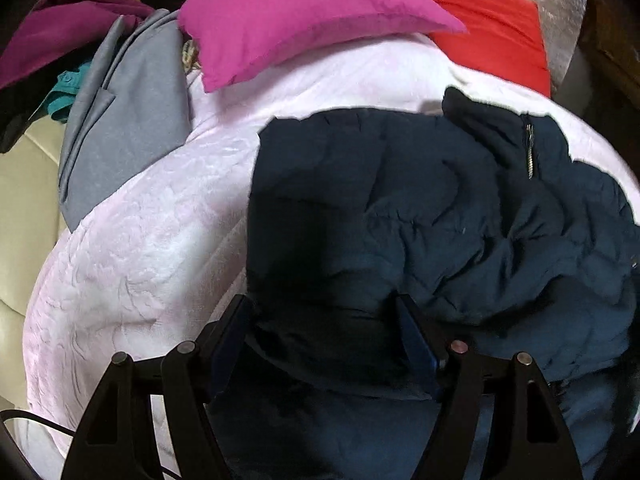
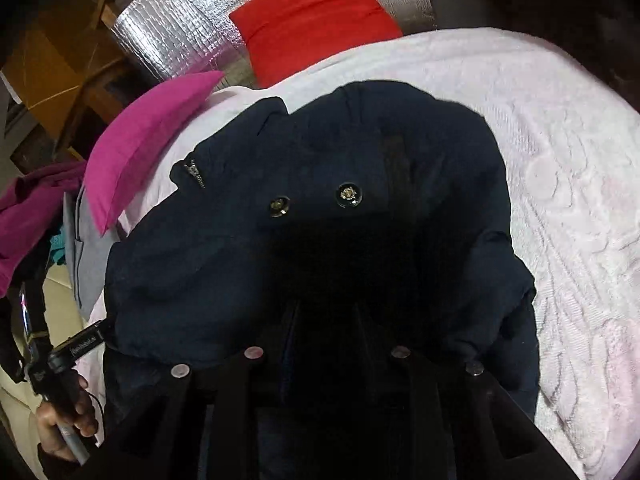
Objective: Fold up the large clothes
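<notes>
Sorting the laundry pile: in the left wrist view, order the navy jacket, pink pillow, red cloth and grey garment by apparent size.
1. Navy jacket, nearest the camera
2. Pink pillow
3. Grey garment
4. Red cloth
Pillow and grey garment look close; unsure.

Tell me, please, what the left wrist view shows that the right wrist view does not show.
Only the left wrist view shows the left gripper, fingers apart over the dark blue jacket.

Only the right wrist view shows the jacket's two metal snap buttons and a hand holding the other gripper's handle.

Both show the jacket on the pale pink bedspread, the magenta pillow, the red cushion, the grey garment and the jacket's zipper.
</notes>
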`<state>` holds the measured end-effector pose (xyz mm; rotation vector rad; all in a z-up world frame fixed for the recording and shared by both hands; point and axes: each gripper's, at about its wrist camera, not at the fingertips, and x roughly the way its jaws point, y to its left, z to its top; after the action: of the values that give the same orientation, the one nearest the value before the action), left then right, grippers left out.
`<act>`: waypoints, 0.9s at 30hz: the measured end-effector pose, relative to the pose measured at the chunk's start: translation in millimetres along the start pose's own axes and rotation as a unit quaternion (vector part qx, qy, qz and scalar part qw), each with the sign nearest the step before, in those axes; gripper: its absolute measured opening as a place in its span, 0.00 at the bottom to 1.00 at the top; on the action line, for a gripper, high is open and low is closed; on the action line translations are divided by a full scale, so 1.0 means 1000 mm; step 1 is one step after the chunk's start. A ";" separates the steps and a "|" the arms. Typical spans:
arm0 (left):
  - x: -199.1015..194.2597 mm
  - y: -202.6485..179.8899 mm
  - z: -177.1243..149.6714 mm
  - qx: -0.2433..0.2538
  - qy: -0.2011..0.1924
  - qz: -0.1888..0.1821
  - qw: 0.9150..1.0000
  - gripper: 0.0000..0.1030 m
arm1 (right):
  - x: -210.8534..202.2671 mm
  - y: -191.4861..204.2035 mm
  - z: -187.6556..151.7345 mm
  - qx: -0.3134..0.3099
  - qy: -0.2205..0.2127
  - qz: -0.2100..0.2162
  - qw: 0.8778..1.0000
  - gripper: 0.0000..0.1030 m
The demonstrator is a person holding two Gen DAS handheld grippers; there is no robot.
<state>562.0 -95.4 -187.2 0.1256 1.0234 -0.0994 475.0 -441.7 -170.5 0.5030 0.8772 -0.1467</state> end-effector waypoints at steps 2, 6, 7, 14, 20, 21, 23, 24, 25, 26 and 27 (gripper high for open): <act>-0.012 -0.004 0.001 0.003 -0.018 -0.005 1.000 0.72 | -0.009 0.009 0.001 -0.012 -0.011 0.015 1.000 0.28; -0.029 -0.022 0.002 0.028 -0.050 -0.040 0.998 0.72 | -0.015 0.039 0.001 -0.039 -0.028 0.061 0.997 0.28; -0.029 -0.028 0.001 0.037 -0.052 -0.044 0.997 0.72 | -0.009 0.047 -0.001 -0.045 -0.018 0.072 0.996 0.28; -0.001 -0.057 -0.018 0.117 -0.021 0.004 0.993 0.78 | 0.031 0.051 -0.015 -0.031 0.050 0.092 0.994 0.29; -0.016 -0.042 -0.010 0.098 -0.019 -0.009 0.995 0.78 | -0.019 0.007 0.015 0.012 -0.025 0.103 0.994 0.29; -0.019 -0.041 -0.010 0.096 -0.023 -0.007 0.995 0.78 | -0.025 -0.001 0.019 0.027 -0.039 0.098 0.994 0.30; -0.024 -0.039 -0.008 0.091 -0.035 0.001 0.995 0.78 | -0.038 -0.021 0.031 0.058 -0.072 0.067 0.993 0.51; -0.026 -0.038 -0.007 0.089 -0.040 0.007 0.995 0.78 | -0.039 -0.026 0.037 0.066 -0.082 0.058 0.993 0.58; -0.026 -0.039 -0.005 0.088 -0.042 0.010 0.995 0.78 | -0.040 -0.032 0.043 0.076 -0.092 0.049 0.992 0.62; -0.028 -0.038 -0.005 0.086 -0.043 0.013 0.995 0.78 | -0.038 -0.040 0.048 0.086 -0.094 0.039 0.991 0.62; -0.028 -0.038 -0.004 0.084 -0.044 0.013 0.995 0.78 | -0.035 -0.045 0.052 0.093 -0.090 0.026 0.991 0.62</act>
<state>538.8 -131.8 -167.7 0.2848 0.9243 -0.1655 474.3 -508.4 -132.3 0.6747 0.6763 -0.2234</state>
